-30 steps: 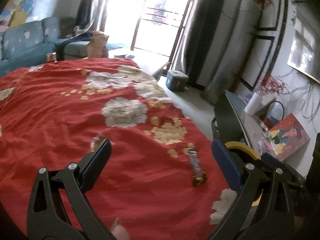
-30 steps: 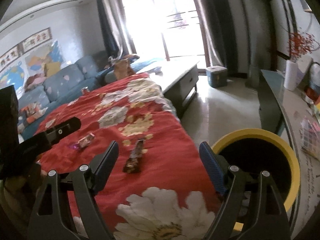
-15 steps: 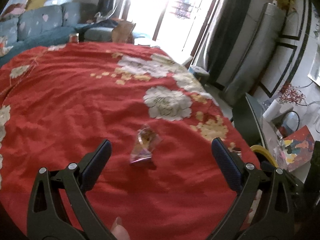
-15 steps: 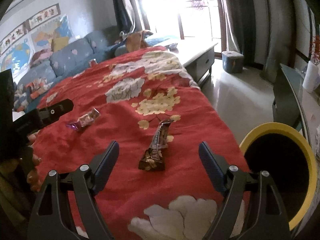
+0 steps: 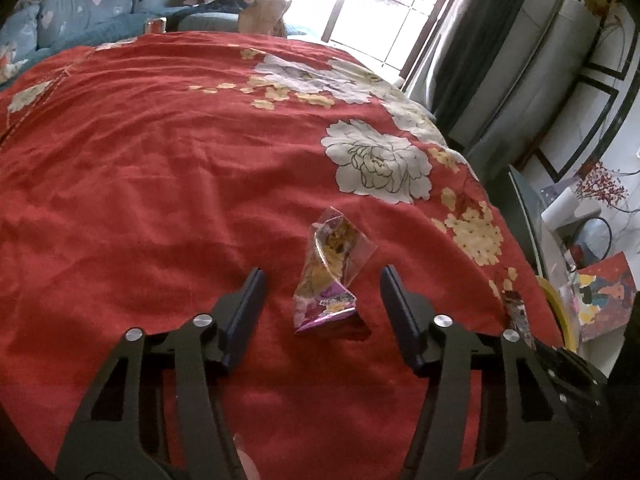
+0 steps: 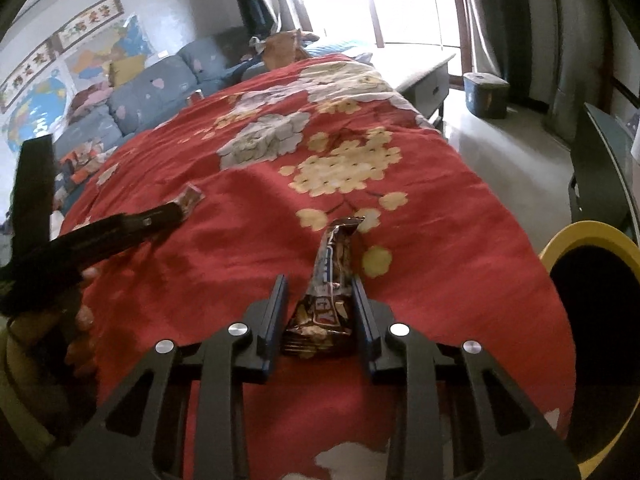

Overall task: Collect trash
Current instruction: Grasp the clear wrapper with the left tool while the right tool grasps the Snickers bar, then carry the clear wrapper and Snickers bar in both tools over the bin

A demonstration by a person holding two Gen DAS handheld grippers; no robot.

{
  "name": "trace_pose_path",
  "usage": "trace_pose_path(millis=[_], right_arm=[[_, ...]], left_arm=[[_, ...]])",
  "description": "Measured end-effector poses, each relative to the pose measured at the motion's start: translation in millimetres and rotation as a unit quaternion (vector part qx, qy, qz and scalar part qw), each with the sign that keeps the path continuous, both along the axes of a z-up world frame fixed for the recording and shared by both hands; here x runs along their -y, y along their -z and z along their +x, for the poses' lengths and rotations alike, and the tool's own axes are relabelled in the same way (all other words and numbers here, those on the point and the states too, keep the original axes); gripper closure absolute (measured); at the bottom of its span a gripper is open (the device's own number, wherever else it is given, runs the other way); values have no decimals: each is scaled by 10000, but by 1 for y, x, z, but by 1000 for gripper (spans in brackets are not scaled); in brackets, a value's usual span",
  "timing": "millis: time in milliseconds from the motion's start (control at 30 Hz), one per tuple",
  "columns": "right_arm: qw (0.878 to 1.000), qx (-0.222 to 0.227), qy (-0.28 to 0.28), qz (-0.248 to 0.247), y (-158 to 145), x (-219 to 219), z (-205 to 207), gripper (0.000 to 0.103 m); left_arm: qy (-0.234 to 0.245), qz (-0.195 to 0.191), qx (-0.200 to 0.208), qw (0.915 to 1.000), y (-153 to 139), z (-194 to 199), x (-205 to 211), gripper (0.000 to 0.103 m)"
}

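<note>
Little is legible from my cameras. The brown wrapper (image 6: 326, 300) between my right jaws carries large white letters, but I cannot make out a word. The purple wrapper (image 5: 330, 276) has small print too blurred to read. The wall scrolls (image 6: 60, 46) show red characters, unreadable.

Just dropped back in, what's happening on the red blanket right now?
A person is collecting trash with two handheld grippers. The left gripper is closing around a crumpled purple-and-gold wrapper lying on the red floral blanket, with gaps on both sides. The right gripper is closing on a brown snack-bar wrapper; its fingers look about at the wrapper's sides. Neither piece is lifted yet. A yellow-rimmed bin waits beside the blanket.
</note>
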State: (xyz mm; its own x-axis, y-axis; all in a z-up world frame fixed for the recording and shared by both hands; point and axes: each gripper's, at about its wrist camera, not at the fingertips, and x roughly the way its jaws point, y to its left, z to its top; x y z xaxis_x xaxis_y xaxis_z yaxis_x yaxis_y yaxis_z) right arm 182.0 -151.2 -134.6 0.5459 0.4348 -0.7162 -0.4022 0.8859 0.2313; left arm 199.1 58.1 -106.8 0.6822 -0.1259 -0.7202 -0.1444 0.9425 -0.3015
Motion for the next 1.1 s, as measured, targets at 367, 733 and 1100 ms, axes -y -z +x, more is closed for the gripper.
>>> trace_pose_path(millis=[367,733,1100], right_arm=[[9993,-45,-239,290,-6,-1,-22,74],[9987,91,41,496,-19,22,-28,74],[9965,254,443,660,-35,55,-30,74]], left_arm=[[284,211,15,9994,-1,-2,15,78],[615,94,125,9980,-10,-11,36,78],[981,119,281,9947,-25,-20,66,78]])
